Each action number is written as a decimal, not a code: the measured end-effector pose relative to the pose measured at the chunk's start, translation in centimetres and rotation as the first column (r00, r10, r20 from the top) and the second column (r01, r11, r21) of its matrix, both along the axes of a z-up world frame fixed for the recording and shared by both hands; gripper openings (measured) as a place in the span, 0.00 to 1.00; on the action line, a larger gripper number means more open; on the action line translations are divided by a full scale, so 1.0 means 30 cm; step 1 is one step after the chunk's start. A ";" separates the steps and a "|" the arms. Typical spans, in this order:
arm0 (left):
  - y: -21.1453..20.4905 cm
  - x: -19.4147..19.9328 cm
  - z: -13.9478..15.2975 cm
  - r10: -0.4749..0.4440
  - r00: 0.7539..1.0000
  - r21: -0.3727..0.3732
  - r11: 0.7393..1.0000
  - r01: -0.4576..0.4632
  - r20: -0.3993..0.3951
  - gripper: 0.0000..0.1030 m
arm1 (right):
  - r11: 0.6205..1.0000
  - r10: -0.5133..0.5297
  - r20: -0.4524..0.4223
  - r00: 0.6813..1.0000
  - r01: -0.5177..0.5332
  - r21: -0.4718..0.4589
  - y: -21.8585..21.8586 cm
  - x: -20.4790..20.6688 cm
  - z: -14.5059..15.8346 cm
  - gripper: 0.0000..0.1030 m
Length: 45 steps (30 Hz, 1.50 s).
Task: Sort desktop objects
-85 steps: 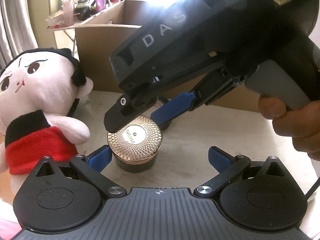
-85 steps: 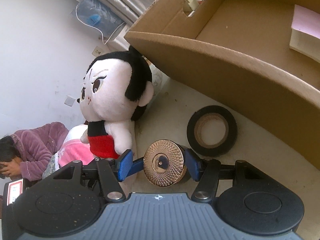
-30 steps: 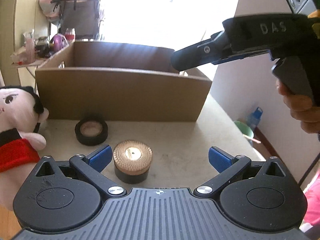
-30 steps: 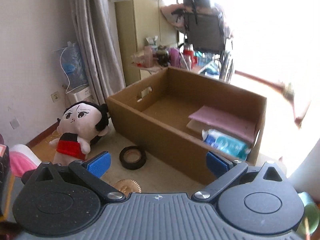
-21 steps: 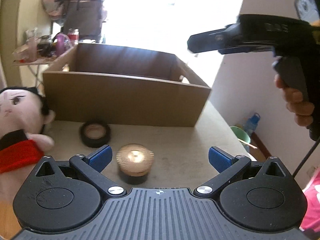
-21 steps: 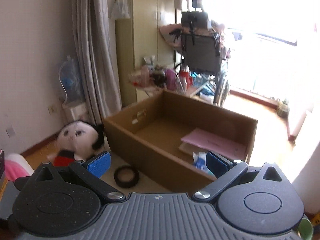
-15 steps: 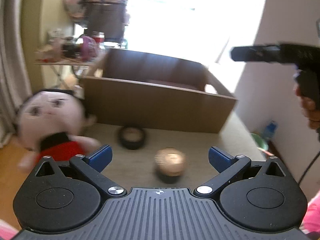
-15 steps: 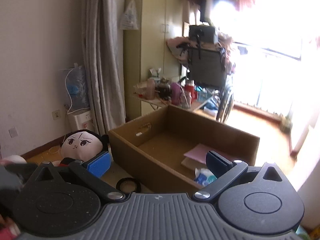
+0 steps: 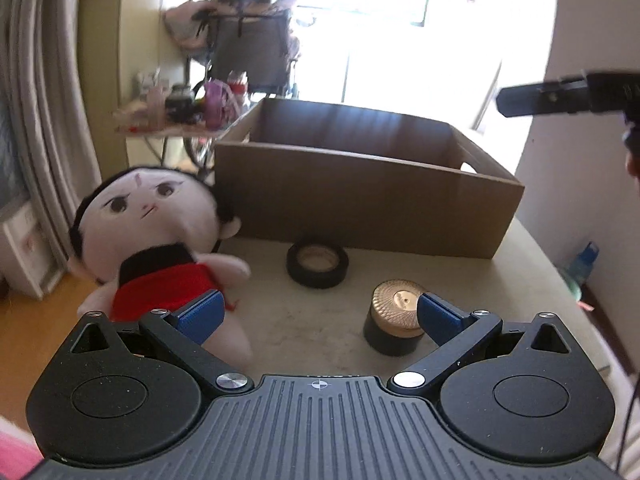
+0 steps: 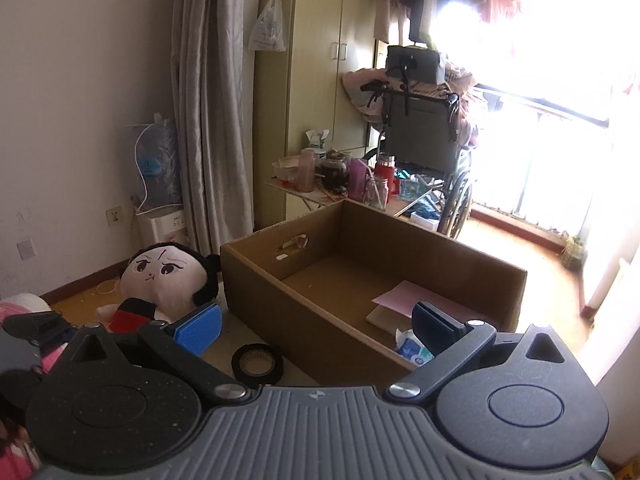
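on the desk (image 9: 312,320) there were one plush doll (image 9: 156,240) at nine o'clock, one black tape roll (image 9: 317,263) at twelve, one gold-lidded jar (image 9: 394,322) at two, and one cardboard box (image 9: 360,196) beyond them. inside the box lay one pink sheet (image 10: 416,300) and one blue-white packet (image 10: 412,346). the left tool (image 9: 318,314) and right tool (image 10: 316,326) each had their jaws spread wide, holding nothing, above the desk.

No legible text, labels, brands or numbers in either view.
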<state>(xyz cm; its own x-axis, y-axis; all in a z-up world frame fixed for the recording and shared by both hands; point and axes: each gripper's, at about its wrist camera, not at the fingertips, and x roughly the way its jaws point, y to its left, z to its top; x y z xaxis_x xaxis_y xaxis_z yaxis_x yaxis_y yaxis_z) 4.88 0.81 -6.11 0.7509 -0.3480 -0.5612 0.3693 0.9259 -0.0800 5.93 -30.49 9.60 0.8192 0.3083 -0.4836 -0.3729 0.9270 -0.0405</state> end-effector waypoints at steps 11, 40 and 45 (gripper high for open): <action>-0.145 0.066 -0.061 -0.195 0.981 0.002 0.981 0.195 0.009 1.00 | 0.989 0.036 -0.108 0.994 -0.021 0.144 -0.039 0.054 -0.094 1.00; -0.241 0.100 -0.218 -0.293 0.946 0.127 0.942 0.310 -0.137 0.71 | 0.968 0.236 -0.565 0.791 -0.243 0.063 0.124 0.204 -0.386 0.69; -0.243 0.091 -0.226 -0.296 0.946 0.125 0.942 0.312 -0.136 0.64 | 0.963 0.233 -0.580 0.781 -0.267 0.027 0.150 0.208 -0.394 0.65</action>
<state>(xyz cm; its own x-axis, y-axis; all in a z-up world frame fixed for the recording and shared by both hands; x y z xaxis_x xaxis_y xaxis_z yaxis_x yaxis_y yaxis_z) 7.61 -6.50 -12.88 0.5500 -0.4594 -0.6975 0.6312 0.7755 -0.0131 12.17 -25.99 -2.23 0.2841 0.4235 -0.8602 -0.5619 0.8005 0.2085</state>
